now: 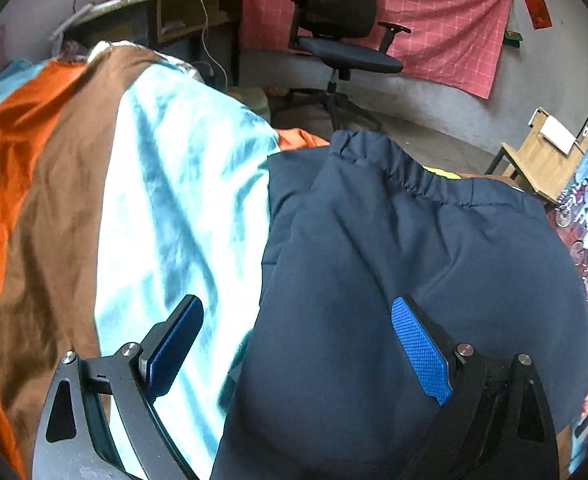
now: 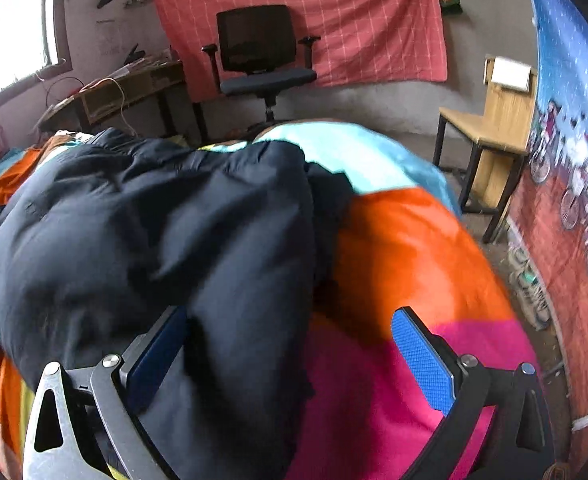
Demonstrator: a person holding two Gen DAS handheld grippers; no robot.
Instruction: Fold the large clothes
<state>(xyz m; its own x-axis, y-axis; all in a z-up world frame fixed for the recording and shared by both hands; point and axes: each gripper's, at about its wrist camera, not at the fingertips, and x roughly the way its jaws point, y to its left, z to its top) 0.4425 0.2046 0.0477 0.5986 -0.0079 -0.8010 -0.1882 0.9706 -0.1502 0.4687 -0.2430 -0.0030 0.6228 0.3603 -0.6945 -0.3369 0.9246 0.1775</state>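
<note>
A large navy padded jacket lies on a bed covered by a striped sheet of orange, brown and pale blue. Its elastic hem faces away from me. My left gripper is open just above the jacket's left edge, one finger over the sheet, one over the jacket. In the right wrist view the jacket lies bunched at the left over orange and pink stripes. My right gripper is open, with the jacket's right edge between its fingers.
A black office chair stands beyond the bed before a pink checked cloth on the wall. A cluttered desk is at the back left. A wooden chair stands at the right by a printed wall hanging.
</note>
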